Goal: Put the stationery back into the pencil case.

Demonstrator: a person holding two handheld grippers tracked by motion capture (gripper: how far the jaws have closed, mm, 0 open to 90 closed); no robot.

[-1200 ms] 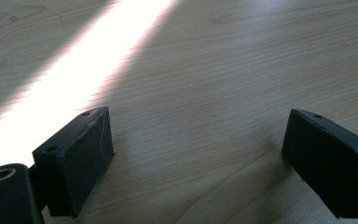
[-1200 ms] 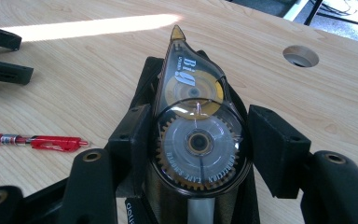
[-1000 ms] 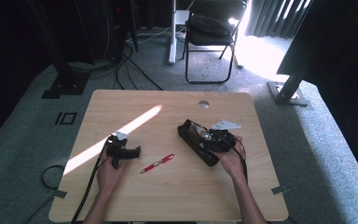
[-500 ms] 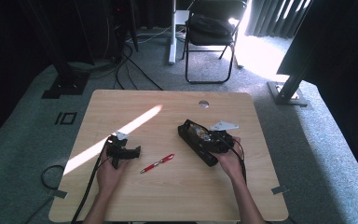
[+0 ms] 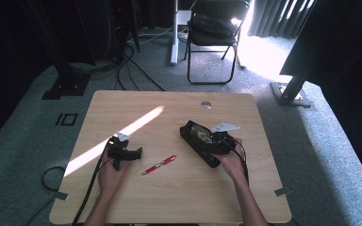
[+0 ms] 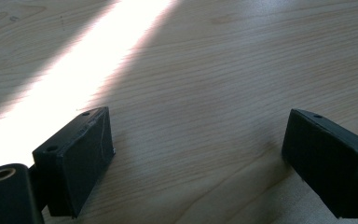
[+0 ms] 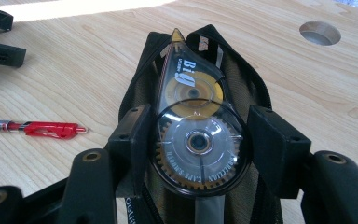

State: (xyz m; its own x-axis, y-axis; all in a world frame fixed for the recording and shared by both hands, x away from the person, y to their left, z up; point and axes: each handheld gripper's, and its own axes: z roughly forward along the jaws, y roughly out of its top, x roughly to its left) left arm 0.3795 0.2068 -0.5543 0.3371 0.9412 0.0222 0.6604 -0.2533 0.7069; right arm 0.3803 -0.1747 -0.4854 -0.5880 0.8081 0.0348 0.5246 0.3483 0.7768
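Note:
A clear correction tape dispenser (image 7: 193,100) with yellow and grey wheels lies in an unzipped black pencil case (image 7: 137,86). My right gripper (image 7: 200,128) is shut on its round body, one black pad on each side. In the high view the right gripper (image 5: 209,139) rests over the pencil case (image 5: 188,131) right of the table's middle, where the dispenser (image 5: 201,133) shows yellow. My left gripper (image 5: 128,153) lies on the wood at the left, its jaws (image 6: 198,154) wide open with bare table between them. A red pen (image 5: 159,165) lies between the two hands.
The wooden table (image 5: 179,197) has a round cable hole (image 5: 206,104) near its far edge. A stripe of sunlight (image 5: 122,134) crosses its left half. A black folding chair (image 5: 212,33) and cables stand on the carpet beyond the table.

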